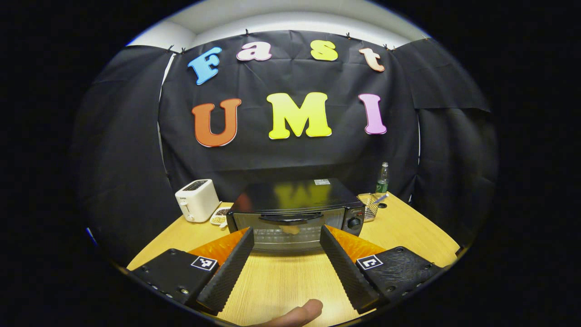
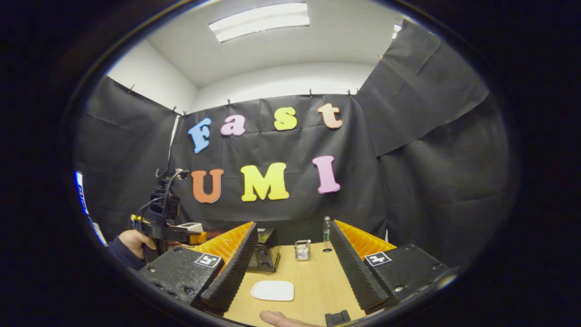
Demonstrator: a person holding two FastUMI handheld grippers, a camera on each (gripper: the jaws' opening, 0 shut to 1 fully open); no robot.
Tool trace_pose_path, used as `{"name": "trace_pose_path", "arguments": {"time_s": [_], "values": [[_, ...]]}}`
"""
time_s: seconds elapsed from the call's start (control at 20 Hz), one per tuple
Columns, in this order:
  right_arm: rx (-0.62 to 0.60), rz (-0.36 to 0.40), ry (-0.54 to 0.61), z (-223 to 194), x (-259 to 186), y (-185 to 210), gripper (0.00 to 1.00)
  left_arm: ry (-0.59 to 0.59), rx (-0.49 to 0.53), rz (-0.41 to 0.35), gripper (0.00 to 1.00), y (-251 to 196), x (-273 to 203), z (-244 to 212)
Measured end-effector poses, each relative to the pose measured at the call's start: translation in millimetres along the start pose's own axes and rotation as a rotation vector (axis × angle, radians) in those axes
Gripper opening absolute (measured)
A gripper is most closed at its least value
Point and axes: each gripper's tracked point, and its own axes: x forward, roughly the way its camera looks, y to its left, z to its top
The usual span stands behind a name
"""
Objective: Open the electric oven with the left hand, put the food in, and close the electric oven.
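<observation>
The black electric oven (image 1: pixel 295 211) stands mid-table with its glass door shut and its handle (image 1: pixel 290 217) across the top. Behind the glass a pale tan lump of food (image 1: pixel 291 229) shows. My left gripper (image 1: pixel 287 265) is open in front of the door, a short way back from it, holding nothing. In the right gripper view the oven (image 2: pixel 265 254) sits to the left, past an empty white plate (image 2: pixel 273 290). My right gripper (image 2: pixel 290 272) is open above the plate. The left gripper (image 2: pixel 193 237) hangs at the left, held by a hand (image 2: pixel 131 243).
A white toaster (image 1: pixel 197 200) and a small dish of nuts (image 1: pixel 220 217) stand left of the oven. A wire basket (image 1: pixel 370 205) and a bottle (image 1: pixel 383 178) stand to its right. A small black piece (image 2: pixel 337 318) lies near the table's front edge. Black cloth walls surround the table.
</observation>
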Motion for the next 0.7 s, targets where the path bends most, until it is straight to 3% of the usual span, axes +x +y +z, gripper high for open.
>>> {"name": "trace_pose_path", "arguments": {"time_s": [0.2,0.4,0.45,0.7], "values": [[-0.015,-0.004,0.005,2.7,-1.5,6.7,0.94,-0.068,-0.013,-0.018,0.96,-1.6,-50.4,16.9],[-0.042,-0.024,0.021,5.5,-1.6,8.1,0.94,-0.139,-0.021,0.019,1.0,11.6,-101.1,28.5],[-0.043,-0.029,0.025,6.2,-2.1,9.5,0.94,-0.167,-0.02,0.03,0.96,14.6,-113.8,32.2],[-0.044,-0.041,0.076,-2.0,1.2,18.4,0.94,-0.243,-0.008,0.036,0.95,16.2,-164.3,29.4]]}}
